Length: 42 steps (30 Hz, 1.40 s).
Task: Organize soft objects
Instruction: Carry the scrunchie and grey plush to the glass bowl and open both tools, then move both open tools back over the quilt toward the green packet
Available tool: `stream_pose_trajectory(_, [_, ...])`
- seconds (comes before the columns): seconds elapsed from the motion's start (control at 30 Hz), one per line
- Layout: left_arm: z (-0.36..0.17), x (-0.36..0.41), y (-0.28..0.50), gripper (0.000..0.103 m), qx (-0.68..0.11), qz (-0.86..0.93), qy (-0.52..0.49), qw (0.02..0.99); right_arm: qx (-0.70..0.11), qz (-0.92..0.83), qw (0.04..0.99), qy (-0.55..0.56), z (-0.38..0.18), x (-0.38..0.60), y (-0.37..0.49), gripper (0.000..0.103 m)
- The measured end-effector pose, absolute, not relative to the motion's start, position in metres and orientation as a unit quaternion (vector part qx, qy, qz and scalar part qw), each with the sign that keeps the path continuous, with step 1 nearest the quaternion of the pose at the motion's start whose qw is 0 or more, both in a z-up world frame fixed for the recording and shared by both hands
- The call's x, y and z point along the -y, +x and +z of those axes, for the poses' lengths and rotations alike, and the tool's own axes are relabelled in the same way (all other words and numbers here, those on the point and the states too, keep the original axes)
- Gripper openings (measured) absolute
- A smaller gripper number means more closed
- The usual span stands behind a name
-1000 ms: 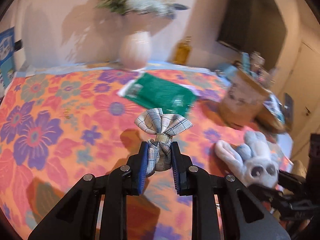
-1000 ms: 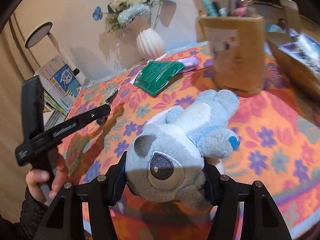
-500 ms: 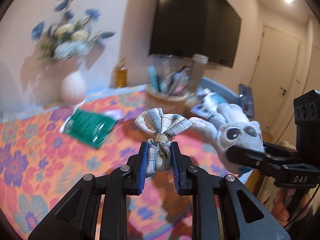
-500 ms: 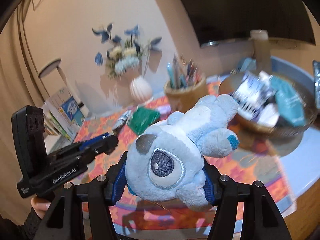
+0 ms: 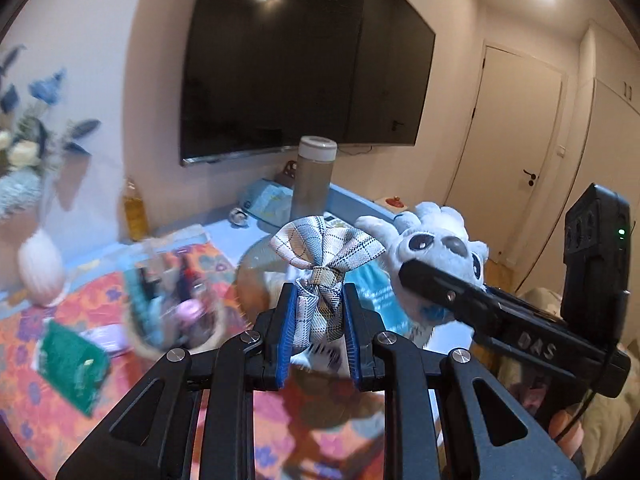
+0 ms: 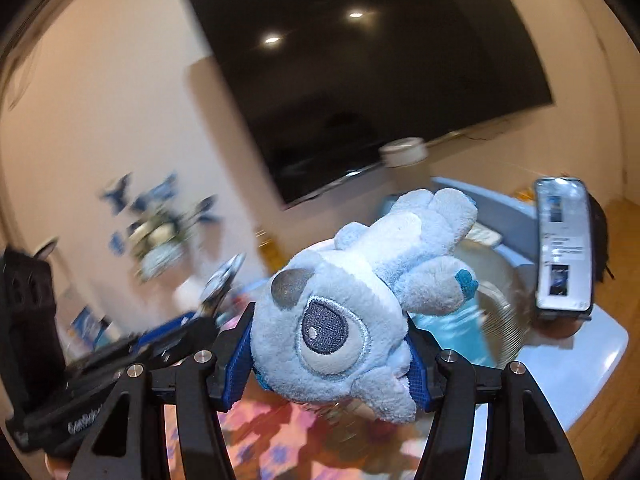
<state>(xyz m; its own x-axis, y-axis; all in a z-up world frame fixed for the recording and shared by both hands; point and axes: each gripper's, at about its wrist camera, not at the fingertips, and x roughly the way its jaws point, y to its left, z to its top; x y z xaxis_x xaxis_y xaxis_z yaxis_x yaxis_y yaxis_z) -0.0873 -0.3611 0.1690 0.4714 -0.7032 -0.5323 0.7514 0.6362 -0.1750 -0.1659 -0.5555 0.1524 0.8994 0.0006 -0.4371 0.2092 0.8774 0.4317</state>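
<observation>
My left gripper (image 5: 320, 332) is shut on a plaid fabric bow (image 5: 325, 268) and holds it in the air above the table. My right gripper (image 6: 332, 356) is shut on a pale blue plush animal (image 6: 360, 292), also lifted; the plush also shows in the left wrist view (image 5: 436, 252), just right of the bow, with the right gripper (image 5: 408, 272) clamped on it. A round woven basket (image 6: 496, 320) with a teal packet lies below and beyond both items.
The floral tablecloth (image 5: 40, 408) carries a green packet (image 5: 72, 360), a blurred holder of pens (image 5: 172, 304), a white vase (image 5: 40, 268), an amber bottle (image 5: 134, 212) and a tall bottle (image 5: 314, 180). A phone (image 6: 564, 244) stands at the right. A TV (image 5: 300, 68) hangs behind.
Both grippers have lifted and swung right with their items, from the middle of the table to above the basket. The grips on the bow and the plush are unchanged.
</observation>
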Motion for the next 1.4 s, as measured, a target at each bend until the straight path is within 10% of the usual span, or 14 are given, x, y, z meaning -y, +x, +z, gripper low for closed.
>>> stream_pose_trajectory(0.37, [0.124, 0.433, -0.049, 0.021, -0.348, -0.408, 0.035, 0.843, -0.301, -0.066, 0.89, 0.336, 0.109, 0.635, -0.097, 0.074])
stream_pose_trajectory(0.5, [0.117, 0.437, -0.054, 0.045, -0.353, -0.4, 0.047, 0.845, -0.365, -0.073, 0.86, 0.348, 0.097, 0.641, -0.097, 0.078])
stream_pose_trajectory(0.6, [0.116, 0.434, -0.056, 0.083, -0.361, -0.393, 0.047, 0.844, -0.382, -0.087, 0.855, 0.34, 0.098, 0.641, -0.111, 0.083])
stream_pose_trajectory(1.4, [0.2, 0.231, -0.115, 0.084, -0.255, -0.342, 0.028, 0.904, -0.329, 0.03, 0.921, 0.207, 0.182, 0.471, -0.172, 0.091])
